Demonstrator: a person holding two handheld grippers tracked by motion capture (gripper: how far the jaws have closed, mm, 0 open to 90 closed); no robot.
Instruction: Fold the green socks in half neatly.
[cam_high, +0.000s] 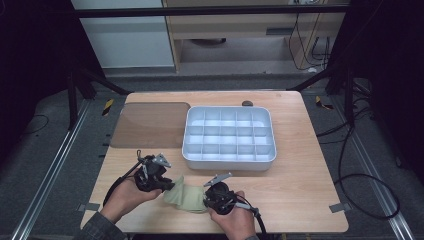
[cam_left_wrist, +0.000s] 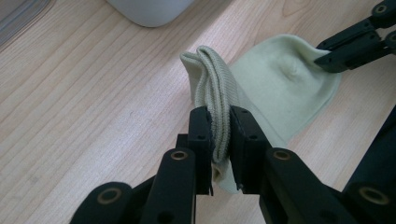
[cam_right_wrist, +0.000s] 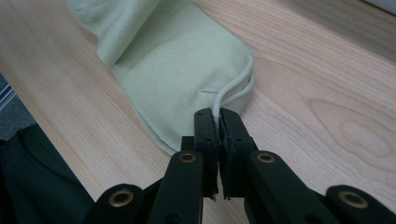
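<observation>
A pale green sock (cam_high: 187, 199) lies near the table's front edge, between my two grippers. My left gripper (cam_high: 170, 187) is shut on its ribbed cuff; in the left gripper view the bunched cuff (cam_left_wrist: 215, 93) stands up between the black pads of that gripper (cam_left_wrist: 219, 130). The sock's flat foot part (cam_left_wrist: 280, 88) stretches away to my right gripper (cam_left_wrist: 329, 58). In the right gripper view my right gripper (cam_right_wrist: 218, 121) is shut on the thin folded edge at the toe end of the sock (cam_right_wrist: 177, 79). In the high view the right gripper (cam_high: 204, 199) sits at the sock's right end.
A white tray (cam_high: 227, 162) divided into several compartments stands in the middle of the table, behind the sock. To its left lies a flat brown translucent sheet (cam_high: 150, 125). A small dark object (cam_high: 247, 103) rests at the table's far edge.
</observation>
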